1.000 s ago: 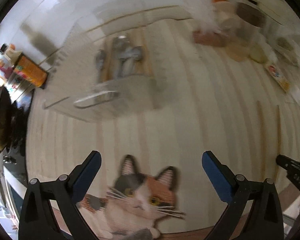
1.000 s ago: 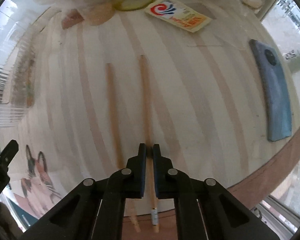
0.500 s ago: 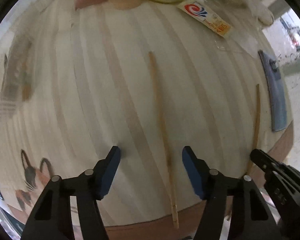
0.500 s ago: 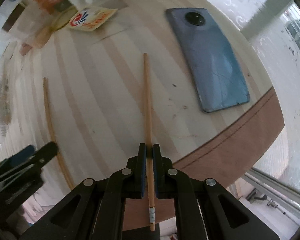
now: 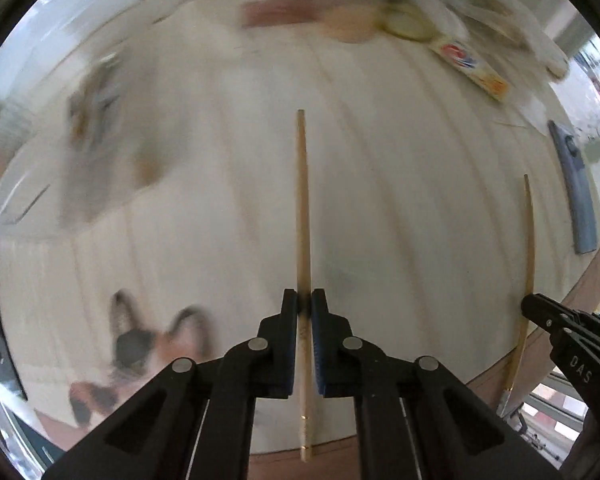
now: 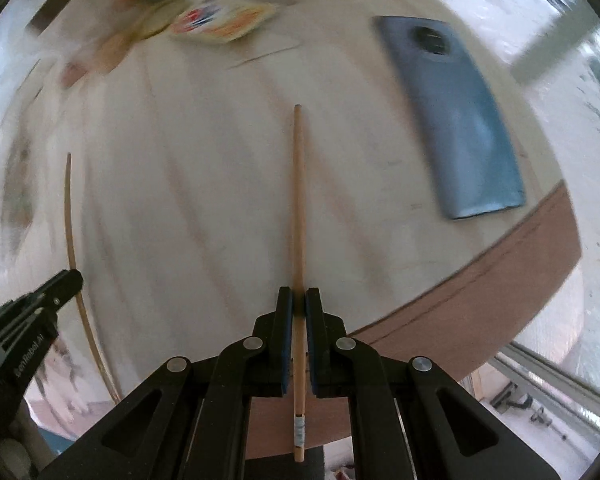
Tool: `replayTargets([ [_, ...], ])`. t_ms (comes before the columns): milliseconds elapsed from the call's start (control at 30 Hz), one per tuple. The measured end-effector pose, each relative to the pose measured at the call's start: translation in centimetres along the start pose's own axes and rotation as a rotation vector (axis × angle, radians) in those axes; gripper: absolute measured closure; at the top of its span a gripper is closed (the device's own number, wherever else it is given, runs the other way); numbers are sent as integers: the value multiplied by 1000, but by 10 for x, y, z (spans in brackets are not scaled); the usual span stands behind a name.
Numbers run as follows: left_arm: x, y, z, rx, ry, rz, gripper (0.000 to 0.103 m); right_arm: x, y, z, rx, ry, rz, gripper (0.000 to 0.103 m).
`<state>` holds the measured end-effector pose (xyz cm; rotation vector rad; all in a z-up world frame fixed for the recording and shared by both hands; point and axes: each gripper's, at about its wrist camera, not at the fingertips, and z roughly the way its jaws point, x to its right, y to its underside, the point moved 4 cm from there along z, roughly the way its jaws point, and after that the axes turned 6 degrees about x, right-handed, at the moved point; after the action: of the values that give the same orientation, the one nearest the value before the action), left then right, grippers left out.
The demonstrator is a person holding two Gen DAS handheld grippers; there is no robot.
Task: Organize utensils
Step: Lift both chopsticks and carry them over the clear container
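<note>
My left gripper (image 5: 304, 306) is shut on a wooden chopstick (image 5: 302, 208) that runs straight ahead between its jaws, above the pale striped table. My right gripper (image 6: 298, 304) is shut on a second wooden chopstick (image 6: 297, 200), held the same way. Each view shows the other gripper at its edge: the right gripper (image 5: 540, 312) with its chopstick (image 5: 530, 248) at the right of the left wrist view, the left gripper (image 6: 66, 280) with its chopstick (image 6: 70, 216) at the left of the right wrist view. A blurred clear utensil tray (image 5: 96, 136) lies far left.
A blue phone (image 6: 452, 112) lies near the table's brown front edge (image 6: 480, 276). A cat-picture mat (image 5: 140, 364) lies at the near left. A printed packet (image 6: 220, 20) and blurred jars and bags stand at the back of the table.
My left gripper has shut on the chopstick that lay between its open fingers and lifted it. My right gripper keeps its chopstick and has swung slightly.
</note>
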<state>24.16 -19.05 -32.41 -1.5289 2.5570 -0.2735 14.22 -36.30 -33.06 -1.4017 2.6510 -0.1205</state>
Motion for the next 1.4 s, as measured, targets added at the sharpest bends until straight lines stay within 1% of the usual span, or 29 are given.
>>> replayTargets([
  [167,-60,26,-10,-7,-55,-100,99,-80,15,4,-37,-85,-156,96],
  [267,-88,44,-12,-17,-76,-158,99,-124,26,4,-53,-124,-250,96],
  [367,-111,60,-12,-32,-92,-218,99,-164,40,0,-60,-135,-328,96],
  [500,-132,82,-8,-53,-92,-292,99,-194,40,2,-65,-120,-385,96],
  [633,-156,97,0,-87,-65,-344,98,-207,46,3,-57,-71,-435,96],
  [667,-164,114,-4,-93,-54,-355,97,-210,47,2,-56,-62,-443,96],
  [700,-168,118,-5,-84,-54,-363,96,-217,48,2,-57,-55,-449,96],
  [733,-169,118,-5,-82,-52,-360,96,-213,44,9,-59,-48,-457,96],
  [867,-176,131,-4,-84,-50,-355,96,-220,43,12,-89,-2,-479,95],
  [900,-169,132,-6,-86,-49,-356,96,-223,46,13,-91,6,-484,95],
  [933,-171,133,-4,-88,-44,-361,96,-221,46,14,-90,11,-490,95],
  [967,-171,130,0,-92,-40,-362,96,-222,48,13,-85,21,-504,95],
  [1000,-161,119,-3,-96,-39,-359,96,-214,52,16,-82,29,-514,95],
  [1033,-160,119,-4,-100,-37,-355,96,-215,53,16,-77,37,-520,95],
  [1100,-167,120,-2,-104,-29,-355,96,-221,58,16,-67,51,-516,94],
  [1133,-167,114,-3,-106,-27,-356,96,-223,59,15,-63,57,-509,94],
  [1167,-168,118,-3,-106,-26,-356,96,-226,61,17,-58,60,-508,94],
  [1200,-171,113,1,-107,-26,-355,96,-227,61,17,-52,60,-509,94],
  [1233,-172,115,1,-106,-29,-352,96,-239,67,21,-44,58,-508,94],
  [1400,-168,119,1,-98,-32,-349,98,-244,83,25,4,54,-535,95],
])
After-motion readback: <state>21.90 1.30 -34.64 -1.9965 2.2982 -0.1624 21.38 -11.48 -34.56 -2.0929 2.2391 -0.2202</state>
